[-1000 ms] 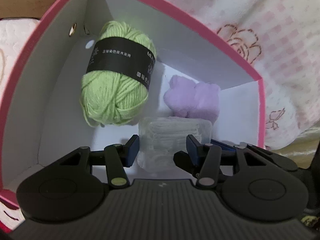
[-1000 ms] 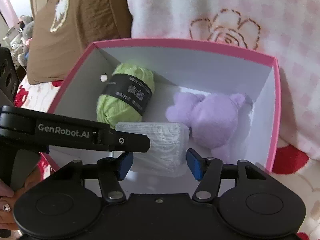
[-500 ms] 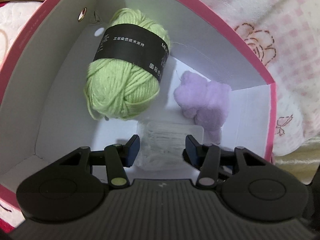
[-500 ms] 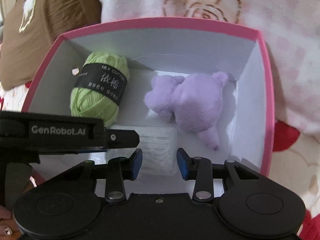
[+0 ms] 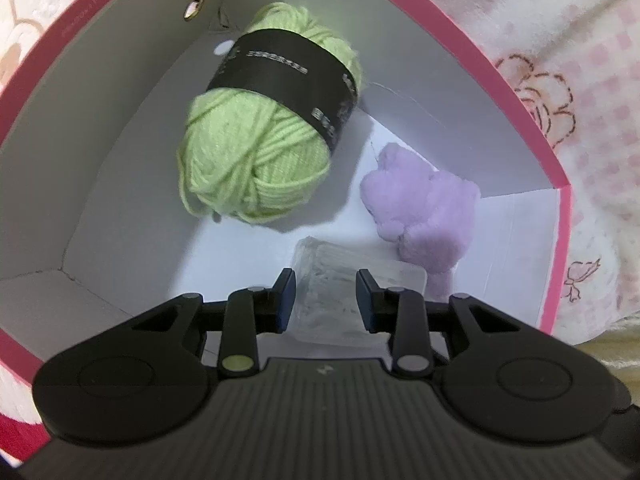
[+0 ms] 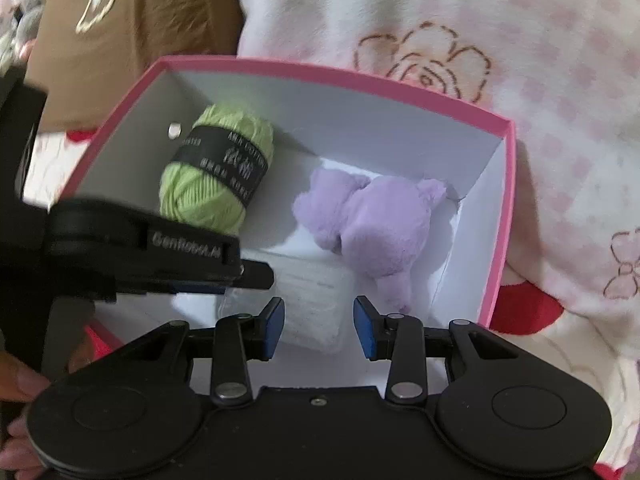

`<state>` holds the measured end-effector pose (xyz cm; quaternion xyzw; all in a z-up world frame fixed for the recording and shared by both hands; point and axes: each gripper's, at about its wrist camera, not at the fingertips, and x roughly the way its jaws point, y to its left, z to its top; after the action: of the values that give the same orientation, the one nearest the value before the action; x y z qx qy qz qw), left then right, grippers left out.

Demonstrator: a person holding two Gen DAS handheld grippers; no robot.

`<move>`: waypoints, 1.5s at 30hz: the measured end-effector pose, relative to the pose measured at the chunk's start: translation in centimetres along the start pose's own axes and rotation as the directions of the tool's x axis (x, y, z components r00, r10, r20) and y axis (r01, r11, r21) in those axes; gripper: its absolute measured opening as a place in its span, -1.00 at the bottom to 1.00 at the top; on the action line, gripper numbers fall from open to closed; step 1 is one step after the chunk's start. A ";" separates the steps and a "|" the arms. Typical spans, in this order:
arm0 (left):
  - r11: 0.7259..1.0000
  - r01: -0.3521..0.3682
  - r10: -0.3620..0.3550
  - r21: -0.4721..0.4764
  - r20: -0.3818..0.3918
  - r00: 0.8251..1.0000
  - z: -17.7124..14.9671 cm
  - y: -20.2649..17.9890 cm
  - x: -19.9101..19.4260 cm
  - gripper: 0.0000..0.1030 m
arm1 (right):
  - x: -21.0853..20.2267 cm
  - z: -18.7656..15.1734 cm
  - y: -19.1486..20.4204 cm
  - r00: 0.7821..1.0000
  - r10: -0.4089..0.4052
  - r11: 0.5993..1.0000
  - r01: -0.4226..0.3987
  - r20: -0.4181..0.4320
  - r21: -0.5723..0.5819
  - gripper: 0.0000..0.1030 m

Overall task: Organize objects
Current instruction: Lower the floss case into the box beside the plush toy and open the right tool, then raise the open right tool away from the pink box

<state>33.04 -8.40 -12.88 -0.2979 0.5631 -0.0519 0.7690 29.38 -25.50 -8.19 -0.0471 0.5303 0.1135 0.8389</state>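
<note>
Hovering both tools over pink box. Left gripper just clenched, nothing pinched; right gripper clenched empty too. Green yarn, purple plush and clear packet lying inside, probably grouped for tidiness. Only right view: left tool side-on, a hand.

pink box open, mid-frame | your green yarn ball, black band, lying upper left inside | purple plush lying right of it | clear packet flat, lower centre
</note>
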 end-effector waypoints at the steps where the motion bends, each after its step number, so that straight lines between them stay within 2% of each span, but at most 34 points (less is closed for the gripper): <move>1: 1.000 0.005 -0.005 -0.004 -0.006 1.000 -0.1 -0.1 0.1 -0.39 | 0.2 -0.1 0.0 1.000 -0.002 1.000 0.002 -0.002 -0.008 -0.18; 6: 0.999 0.033 -0.033 -0.001 -0.041 0.999 -0.6 -1.4 1.0 -0.39 | -0.8 -0.3 0.2 0.999 -0.029 0.999 0.030 0.026 -0.023 -0.21; 10: 0.998 0.057 -0.056 0.019 -0.070 0.996 -0.8 -2.2 1.4 -0.38 | -1.6 -0.6 0.3 0.995 -0.089 0.992 0.093 0.049 -0.084 -0.19; 15: 0.992 0.039 -0.034 0.121 -0.040 0.999 -1.4 -3.3 -0.1 -0.37 | -3.5 -1.4 -0.7 0.996 -0.054 0.998 0.056 0.072 -0.030 -0.17; 18: 0.988 0.062 -0.059 0.139 -0.023 0.998 -1.5 -3.5 -2.0 -0.37 | -4.9 -2.0 -0.8 0.995 -0.039 0.999 0.042 0.094 -0.027 -0.14; 23: 0.980 0.096 -0.095 0.173 -0.012 0.995 -2.2 -3.6 -6.4 -0.21 | -7.7 -3.1 -1.0 0.991 0.006 1.000 -0.005 0.132 -0.009 -0.07; 29: 0.964 0.078 -0.091 0.255 0.040 0.995 -4.0 -3.9 -12.5 -0.20 | -11.4 -4.4 -0.3 0.984 0.038 0.999 -0.035 0.176 -0.021 0.00; 33: 0.945 0.069 -0.099 0.320 0.077 0.992 -5.5 -4.1 -16.6 -0.12 | -13.9 -5.2 0.5 0.977 0.062 0.997 -0.053 0.205 -0.047 0.02; 39: 0.918 0.044 -0.097 0.395 0.117 0.988 -6.8 -4.6 -20.0 -0.08 | -16.4 -5.0 2.7 0.967 0.061 0.994 -0.037 0.248 -0.100 0.08; 42: 0.913 0.037 -0.094 0.407 0.121 0.988 -7.5 -4.2 -21.6 -0.03 | -17.6 -5.0 3.7 0.960 0.091 0.991 -0.062 0.265 -0.116 0.09; 45: 0.905 0.011 -0.083 0.424 0.151 0.985 -8.4 -3.6 -23.2 0.06 | -18.7 -5.5 4.8 0.956 0.103 0.988 -0.067 0.275 -0.138 0.21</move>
<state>18.06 -5.08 6.81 -0.1416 0.4651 -0.1662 0.8579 15.67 -24.61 6.43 -0.0609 0.3986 0.1887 0.8954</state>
